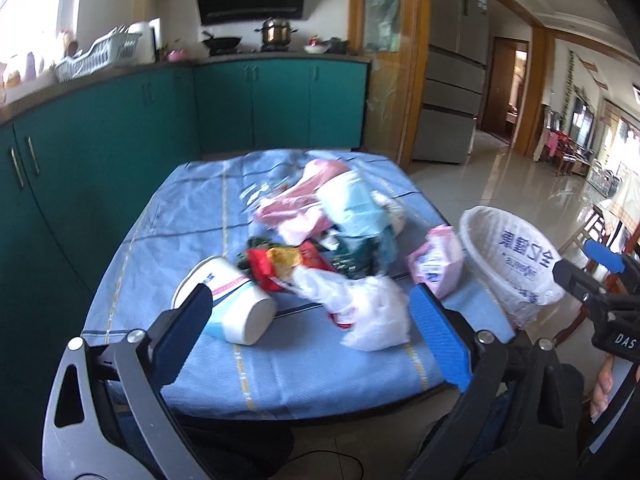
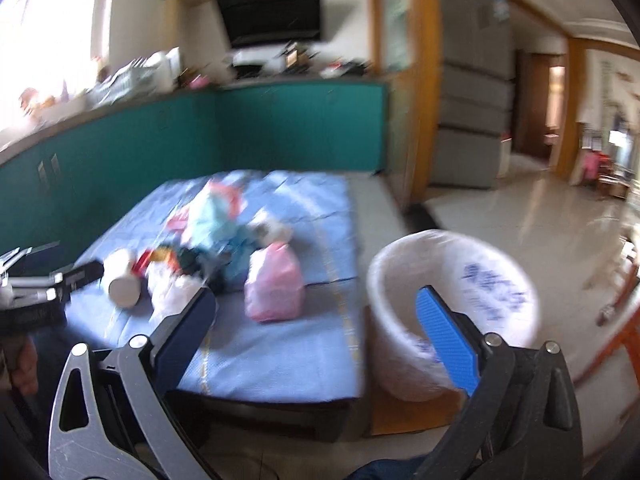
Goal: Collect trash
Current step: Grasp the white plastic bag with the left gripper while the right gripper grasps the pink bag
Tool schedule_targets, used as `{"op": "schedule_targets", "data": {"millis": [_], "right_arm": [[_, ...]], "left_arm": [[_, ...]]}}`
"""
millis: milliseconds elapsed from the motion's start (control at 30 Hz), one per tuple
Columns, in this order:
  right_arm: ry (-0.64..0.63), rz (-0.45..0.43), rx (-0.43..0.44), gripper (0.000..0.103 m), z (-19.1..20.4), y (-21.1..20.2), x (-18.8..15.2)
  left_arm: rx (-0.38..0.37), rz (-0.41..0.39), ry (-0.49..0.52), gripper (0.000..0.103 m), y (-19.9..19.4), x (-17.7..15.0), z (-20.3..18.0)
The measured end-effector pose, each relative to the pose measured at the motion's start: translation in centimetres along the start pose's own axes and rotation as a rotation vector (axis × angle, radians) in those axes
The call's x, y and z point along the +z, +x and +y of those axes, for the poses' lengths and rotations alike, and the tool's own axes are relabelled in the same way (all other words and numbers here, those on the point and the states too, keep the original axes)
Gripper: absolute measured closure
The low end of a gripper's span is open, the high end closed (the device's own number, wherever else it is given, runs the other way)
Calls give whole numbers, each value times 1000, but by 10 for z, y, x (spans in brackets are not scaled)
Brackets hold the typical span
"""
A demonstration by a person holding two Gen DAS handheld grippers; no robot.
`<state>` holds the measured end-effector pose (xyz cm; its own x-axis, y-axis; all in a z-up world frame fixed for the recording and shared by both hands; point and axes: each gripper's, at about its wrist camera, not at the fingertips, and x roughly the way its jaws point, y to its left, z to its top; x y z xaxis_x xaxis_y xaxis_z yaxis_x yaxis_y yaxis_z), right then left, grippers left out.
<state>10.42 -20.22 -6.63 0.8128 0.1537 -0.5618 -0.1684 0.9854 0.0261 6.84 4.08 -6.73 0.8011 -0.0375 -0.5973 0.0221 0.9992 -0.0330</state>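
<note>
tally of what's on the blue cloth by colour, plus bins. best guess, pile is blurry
On the blue cloth, distinct items only; the tangled centre may hide more:
White: 2, paper cup, plastic bag
Pink: 2, pink packet, pink wrapper
Red: 1, red wrapper
Teal: 1, teal bag
Bins: 1, lined bin, beside the table
Total: 7

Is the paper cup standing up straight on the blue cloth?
No, the paper cup lies tipped on its side on the blue cloth.
</note>
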Motion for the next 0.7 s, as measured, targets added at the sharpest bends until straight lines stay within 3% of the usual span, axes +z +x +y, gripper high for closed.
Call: {"op": "schedule_targets", "data": {"millis": [100,233,267,333,367,667,700], "right_arm": [[-28,57,64,6,8,37,2],[-65,137,108,7,22,97,7],[-70,168,126,16,24,115,9],[-74,229,155,42,24,142,12],[-65,247,188,47,22,153,13],[25,215,272,48,-13,150,11],[23,209,264,48,-15,148,11]], "left_arm": [[-36,49,-35,8,14,-6,20],[-53,83,2,8,26,-15,20],[-68,87,15,8,28,-17,17],[-116,107,42,8,34,-19,7],[-134,114,63,8,38,-19,-2],[-123,196,187,8,95,-17,-60],[-116,205,191,19,101,-18,-61]]}}
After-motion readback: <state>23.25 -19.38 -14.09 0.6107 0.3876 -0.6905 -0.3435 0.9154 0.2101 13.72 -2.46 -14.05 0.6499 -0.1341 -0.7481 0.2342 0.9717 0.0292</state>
